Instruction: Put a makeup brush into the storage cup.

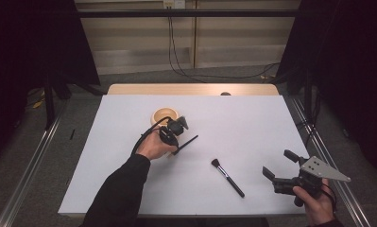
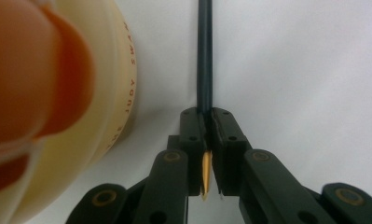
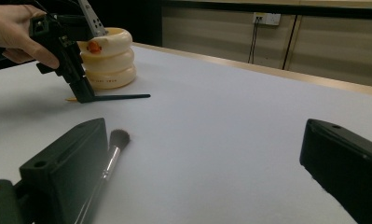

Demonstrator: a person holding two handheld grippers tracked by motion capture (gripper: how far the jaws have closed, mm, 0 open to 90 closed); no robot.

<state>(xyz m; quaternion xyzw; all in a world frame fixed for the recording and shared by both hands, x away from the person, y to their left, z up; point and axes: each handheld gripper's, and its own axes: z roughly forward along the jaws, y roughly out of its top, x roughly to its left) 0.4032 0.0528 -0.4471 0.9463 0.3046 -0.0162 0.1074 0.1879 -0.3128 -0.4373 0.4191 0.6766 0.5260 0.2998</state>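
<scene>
My left gripper (image 1: pixel 176 151) (image 2: pixel 207 117) is shut on a thin dark pencil-like stick (image 1: pixel 189 142) (image 2: pixel 204 56) with a gold end, which lies level just over the white table. Beside that gripper stands a cream ringed cup (image 1: pixel 163 114) (image 2: pixel 116 70) with an orange mark on it. The right gripper view shows the left gripper (image 3: pixel 84 96), the stick (image 3: pixel 120 97) and the cup (image 3: pixel 110 60) at its upper left. A makeup brush (image 1: pixel 227 177) (image 3: pixel 113 148) with a dark handle lies mid-table. My right gripper (image 1: pixel 278 163) (image 3: pixel 202 168) stands open at the front right, with nothing between its jaws.
The white sheet (image 1: pixel 252 123) covers the table, with a wooden strip along the far edge and a small dark thing (image 1: pixel 225 93) on it. Metal rails run down both sides of the table. Cables hang on the back wall.
</scene>
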